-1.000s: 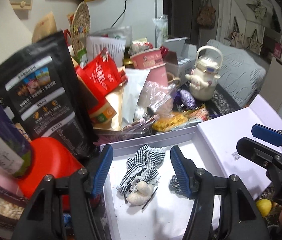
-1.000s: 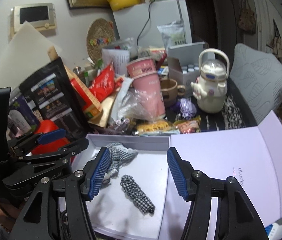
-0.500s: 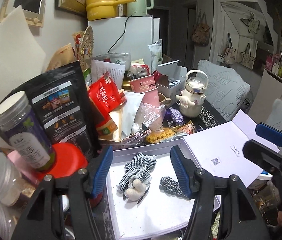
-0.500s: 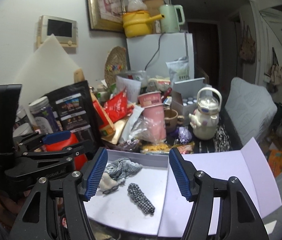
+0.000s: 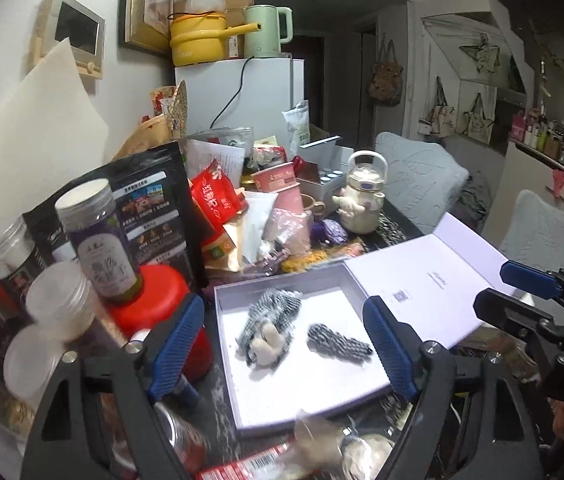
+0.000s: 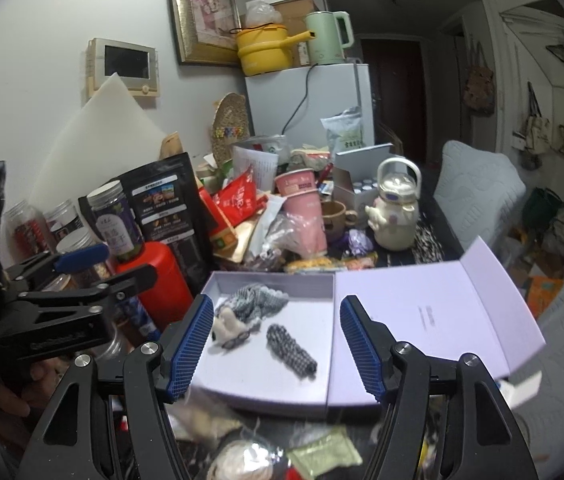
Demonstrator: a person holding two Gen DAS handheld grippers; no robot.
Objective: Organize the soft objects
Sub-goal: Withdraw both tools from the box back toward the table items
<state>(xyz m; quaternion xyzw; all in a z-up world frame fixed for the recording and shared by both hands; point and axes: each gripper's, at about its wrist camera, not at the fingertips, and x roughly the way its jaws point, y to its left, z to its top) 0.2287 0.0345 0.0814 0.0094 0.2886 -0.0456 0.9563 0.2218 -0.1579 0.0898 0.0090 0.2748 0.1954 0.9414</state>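
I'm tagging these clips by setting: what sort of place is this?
Most likely a lived-in home, a cluttered dining or kitchen corner: a small white fridge topped with a yellow pot and green kettle, a framed picture, and cushioned chairs.

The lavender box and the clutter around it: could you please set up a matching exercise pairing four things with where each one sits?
Things:
1. gingham scrunchie
2. yellow pot
3. purple-label jar
4. box lid

Places:
A. on top of the white fridge
B. standing on the red container
C. lying inside the box tray
D. folded open to the right of the tray

Pairs: 1-C, 2-A, 3-B, 4-D
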